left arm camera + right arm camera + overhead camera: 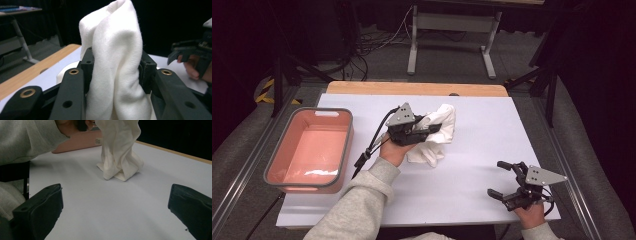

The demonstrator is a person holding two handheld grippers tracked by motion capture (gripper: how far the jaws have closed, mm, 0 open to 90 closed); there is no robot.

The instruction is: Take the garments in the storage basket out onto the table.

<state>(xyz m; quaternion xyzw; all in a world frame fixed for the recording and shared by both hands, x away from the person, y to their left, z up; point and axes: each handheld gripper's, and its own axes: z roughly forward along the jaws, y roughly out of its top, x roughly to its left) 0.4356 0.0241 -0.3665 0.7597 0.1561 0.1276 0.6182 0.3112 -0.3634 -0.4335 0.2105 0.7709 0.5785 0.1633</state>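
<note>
Cloth is what we have in hand: a white, soft, fleecy cloth (438, 131), bunched and partly lifted near the middle of the pale grey-white table top (472, 190), its lower folds touching the surface. Our left gripper (116, 72) is clamped on a thick gather of it, the fabric bulging up between the jaws and flopping over above them. Our right gripper (502, 179) rests near the table's right front corner with its jaws spread wide and nothing between them, well apart from the cloth.

We judge the cloth light and limp. It holds no shape of its own, drapes wherever it is unsupported, and looks napped enough not to slip from the pads. Nothing about it seems fragile. A pinch on a gathered fold, as now, holds it well; to spread or fold it we would take a free corner or edge with the right gripper, though no clean corner is plain to us in the crumple.

A salmon-pink plastic tub with a grey rim (343, 116) stands empty at the table's left. A small label shows on its wall in the right gripper view, too small to read. We find no other writing.
</note>
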